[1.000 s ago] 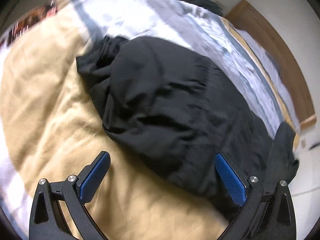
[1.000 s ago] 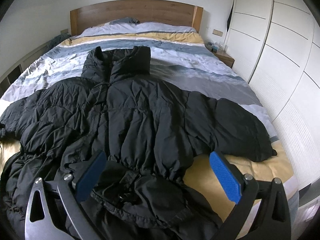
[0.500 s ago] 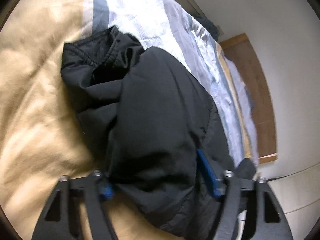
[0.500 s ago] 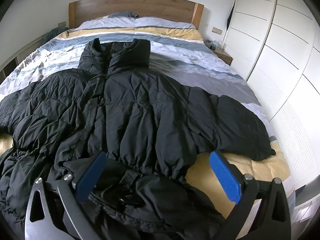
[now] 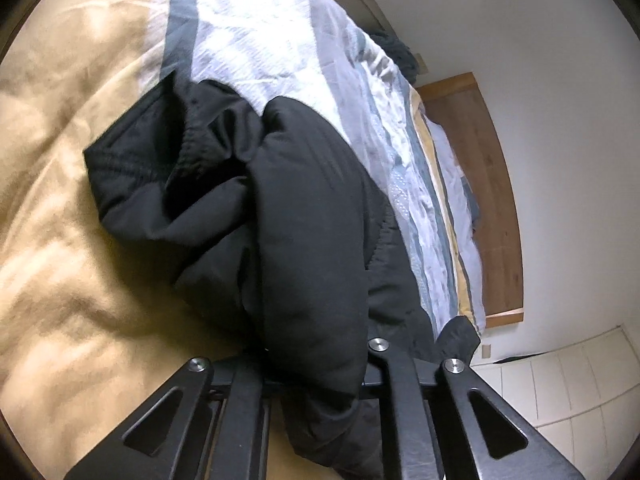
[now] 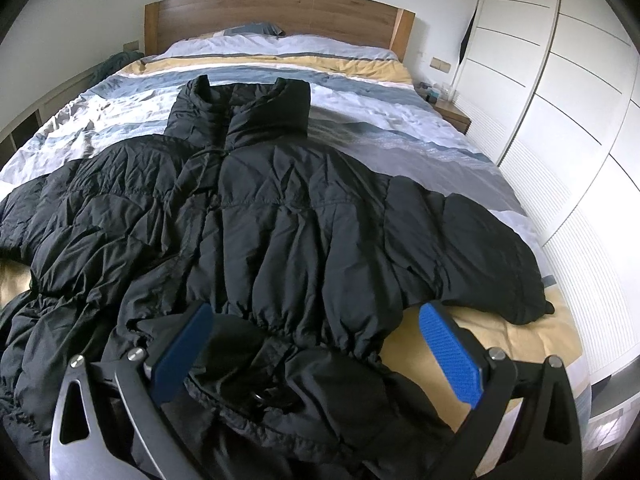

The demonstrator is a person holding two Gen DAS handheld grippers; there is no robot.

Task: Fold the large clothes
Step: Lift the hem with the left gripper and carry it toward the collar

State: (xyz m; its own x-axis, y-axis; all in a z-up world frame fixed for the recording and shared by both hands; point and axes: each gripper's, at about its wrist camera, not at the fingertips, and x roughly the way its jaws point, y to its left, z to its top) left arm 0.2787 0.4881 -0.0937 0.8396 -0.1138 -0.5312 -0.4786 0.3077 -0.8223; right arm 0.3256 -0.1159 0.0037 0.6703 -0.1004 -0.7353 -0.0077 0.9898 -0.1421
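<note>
Since a second ago: your left gripper (image 5: 316, 376) has just been closing, its jaws drawn from wide apart onto the sleeve (image 5: 304, 240) of the black puffer jacket (image 6: 280, 224), and the view has rolled so the bed now runs diagonally.
Left gripper: you have it clenched on a thick fold of the sleeve; the padded cloth bulges up between the two black arms and hides the blue pads, so the exact contact cannot be seen.
Sleeve: its cuff (image 5: 132, 160) lies ahead of your left gripper on the tan band of the bedcover (image 5: 60, 240), bunched and creased, with the rest of the sleeve running back toward you.
Right gripper (image 6: 316, 356): you hold it with the jaws spread wide, blue pads (image 6: 448, 356) apart on either side of the jacket's gathered hem (image 6: 304, 328); they seem to hover just above the cloth rather than press it, though the angle makes that hard to judge.
Jacket: it lies front-up across the bed, collar (image 6: 248, 108) toward the wooden headboard (image 6: 276, 12), its other sleeve (image 6: 480, 256) stretched out toward the white wardrobe (image 6: 560, 120).
Hem: the lower edge is turned up and rumpled between the right gripper's fingers.
</note>
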